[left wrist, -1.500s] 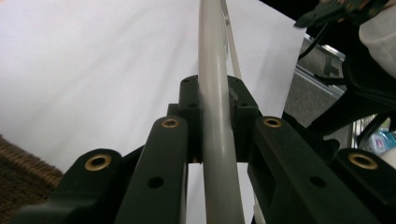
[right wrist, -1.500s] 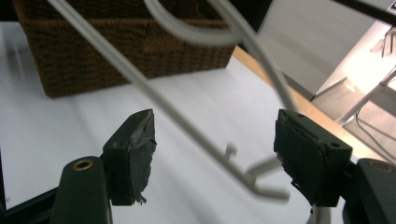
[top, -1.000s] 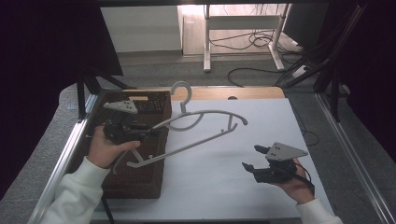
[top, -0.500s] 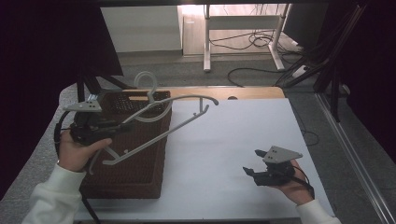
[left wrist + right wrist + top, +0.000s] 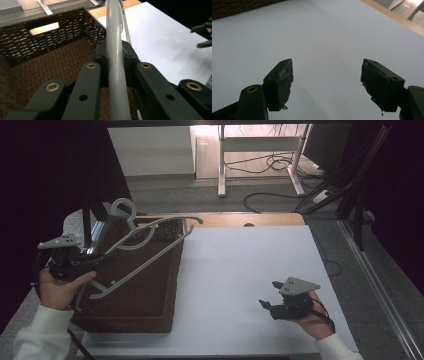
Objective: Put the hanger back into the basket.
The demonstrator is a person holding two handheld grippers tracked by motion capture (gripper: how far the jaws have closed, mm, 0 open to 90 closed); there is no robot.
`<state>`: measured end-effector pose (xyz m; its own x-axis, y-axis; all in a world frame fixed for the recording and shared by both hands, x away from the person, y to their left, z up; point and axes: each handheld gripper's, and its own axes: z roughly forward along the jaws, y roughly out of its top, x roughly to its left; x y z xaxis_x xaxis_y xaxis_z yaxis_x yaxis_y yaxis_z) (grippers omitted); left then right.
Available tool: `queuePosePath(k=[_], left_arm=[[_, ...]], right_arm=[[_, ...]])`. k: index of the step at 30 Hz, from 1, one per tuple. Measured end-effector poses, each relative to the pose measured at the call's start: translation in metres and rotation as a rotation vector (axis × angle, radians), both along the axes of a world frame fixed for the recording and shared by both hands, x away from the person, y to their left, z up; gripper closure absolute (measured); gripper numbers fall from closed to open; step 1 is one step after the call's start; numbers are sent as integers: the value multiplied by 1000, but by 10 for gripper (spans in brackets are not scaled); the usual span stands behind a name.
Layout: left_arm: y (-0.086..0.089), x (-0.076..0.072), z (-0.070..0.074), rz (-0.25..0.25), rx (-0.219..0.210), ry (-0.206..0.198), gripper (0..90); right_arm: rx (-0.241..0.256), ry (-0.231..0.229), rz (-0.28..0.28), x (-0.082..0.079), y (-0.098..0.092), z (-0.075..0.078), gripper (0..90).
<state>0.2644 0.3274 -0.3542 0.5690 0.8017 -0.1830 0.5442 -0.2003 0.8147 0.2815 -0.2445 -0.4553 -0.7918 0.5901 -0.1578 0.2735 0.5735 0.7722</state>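
- One grey hanger [image 5: 150, 251] hung tilted over one brown woven basket [image 5: 150, 305] at the left of the table [image 5: 240, 270], its hook [image 5: 125, 212] at the far left.
- The left gripper [image 5: 102, 259], one of two, had its jaws clamped on the hanger's bar [image 5: 115, 62], above the basket's open inside [image 5: 45, 65].
- The right gripper [image 5: 266, 305] was at the near right, well apart from the hanger, jaws wide apart over the bare white tabletop [image 5: 324, 37], holding nothing.
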Motion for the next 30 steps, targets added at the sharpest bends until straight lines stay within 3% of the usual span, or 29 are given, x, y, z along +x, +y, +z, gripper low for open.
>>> queuePosePath(k=[12,23,30], left_arm=[[29,-1,-17,96,-27,-4,803],[40,6,-24,143,-44,-4,802],[40,11,-28,166,-21,-1,802]], right_arm=[[-34,-3,-2,1,2,-4,265],[-40,-11,-3,0,2,-2,265],[-38,-15,-6,1,1,-1,264]])
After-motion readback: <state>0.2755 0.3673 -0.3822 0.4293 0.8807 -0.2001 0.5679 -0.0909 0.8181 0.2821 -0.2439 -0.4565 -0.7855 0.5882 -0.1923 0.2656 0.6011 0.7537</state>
